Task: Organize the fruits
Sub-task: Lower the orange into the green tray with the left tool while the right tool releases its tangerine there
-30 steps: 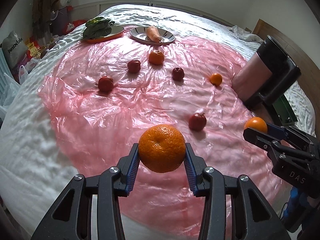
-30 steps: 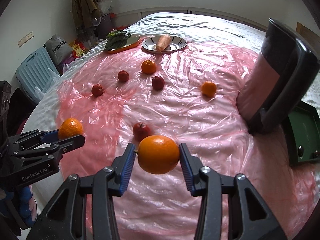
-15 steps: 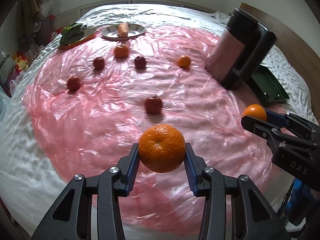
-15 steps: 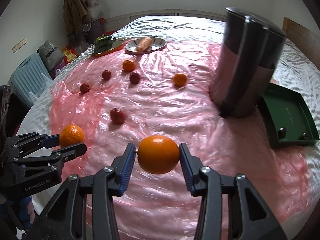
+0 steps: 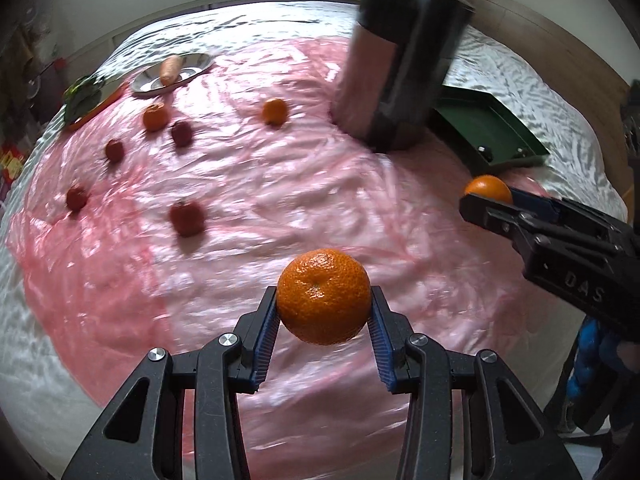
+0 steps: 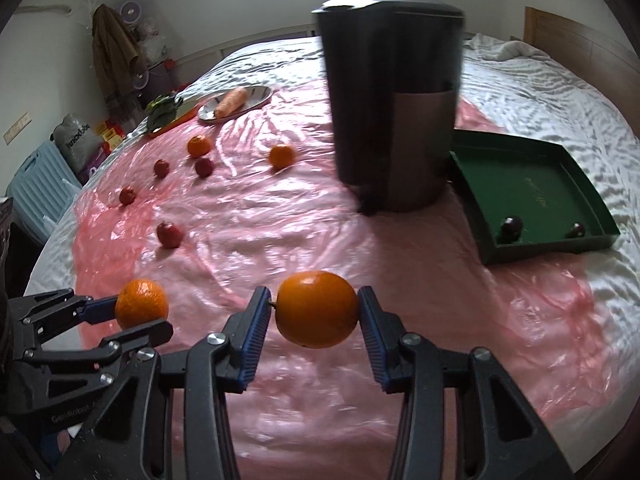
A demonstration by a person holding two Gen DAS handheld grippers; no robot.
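Note:
My left gripper (image 5: 324, 312) is shut on a rough-skinned mandarin (image 5: 323, 295) and holds it above the pink plastic sheet (image 5: 260, 184). My right gripper (image 6: 316, 318) is shut on a smooth orange (image 6: 316, 309), also above the sheet. Each gripper shows in the other's view, the right one (image 5: 490, 196) and the left one (image 6: 140, 312). A green tray (image 6: 532, 188) at the right holds two dark fruits (image 6: 512, 227). Several small red fruits (image 5: 186, 218) and two oranges (image 5: 275, 111) lie on the sheet at the left and far side.
A tall dark cylindrical appliance (image 6: 394, 92) stands beside the tray's left edge. A metal plate with a carrot (image 6: 232, 102) and a plate of greens (image 6: 164, 114) sit at the far left. The bed (image 6: 560, 92) drops off on all sides.
Both grippers have swung to the right with their fruit still held. The appliance and the green tray now sit nearer and more central in both views.

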